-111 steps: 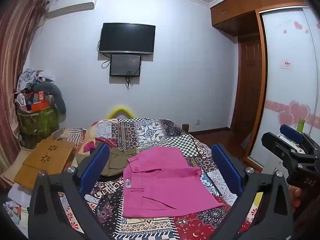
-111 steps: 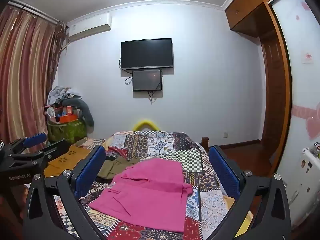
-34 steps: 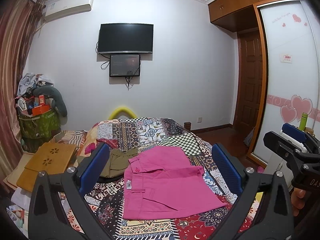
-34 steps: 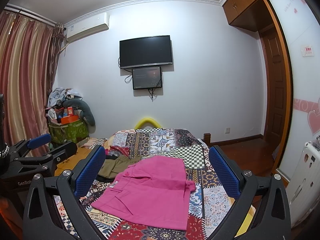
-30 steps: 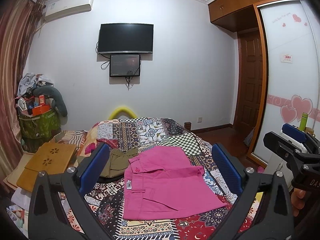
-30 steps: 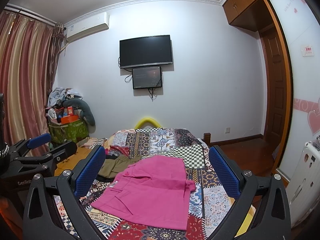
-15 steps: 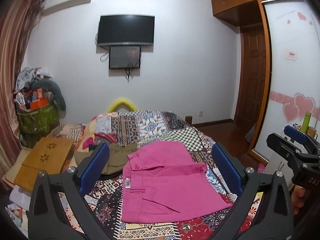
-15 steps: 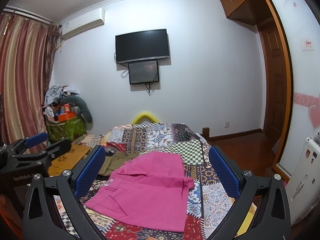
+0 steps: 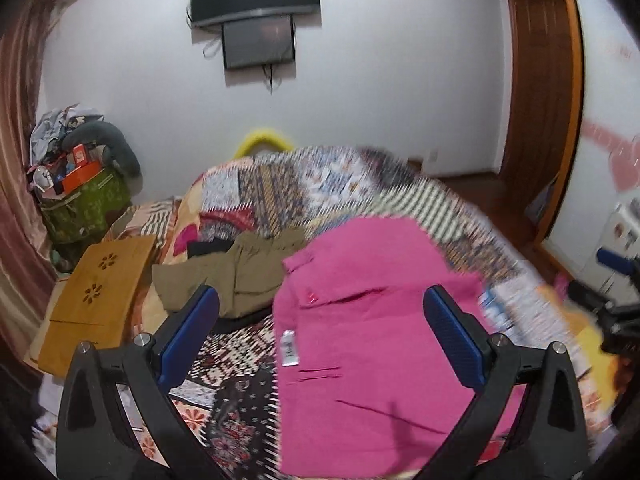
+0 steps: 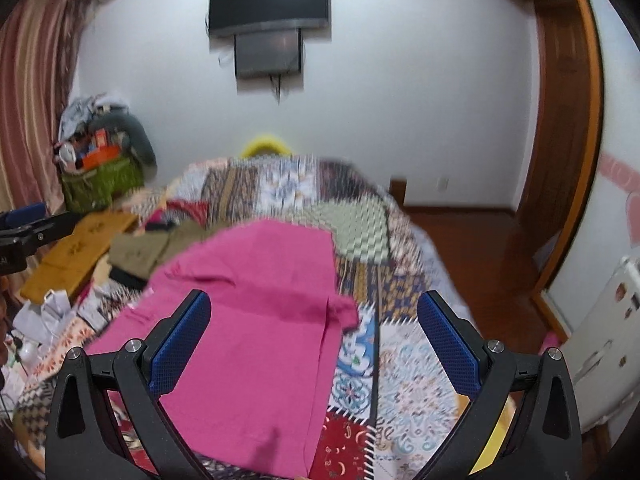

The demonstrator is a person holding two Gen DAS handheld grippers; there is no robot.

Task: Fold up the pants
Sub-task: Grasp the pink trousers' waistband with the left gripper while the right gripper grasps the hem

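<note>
Pink pants [image 9: 372,336] lie partly folded on a patchwork bedspread [image 9: 304,184]; a white label shows near their left edge. They also show in the right wrist view [image 10: 248,320]. My left gripper [image 9: 320,336] is open and empty, above the pants' waist end. My right gripper [image 10: 314,344] is open and empty, above the pants' right side. Neither touches the cloth. Both views are blurred by motion.
Olive-brown pants [image 9: 236,276] lie left of the pink ones. A wooden lap tray [image 9: 100,284] lies on the bed's left side. A green basket [image 9: 88,200] of clutter stands by the curtain. A wardrobe and white appliance [image 10: 600,344] stand on the right.
Both grippers have tilted down and moved forward toward the pink pants, which now fill more of each view. The pants have not moved.
</note>
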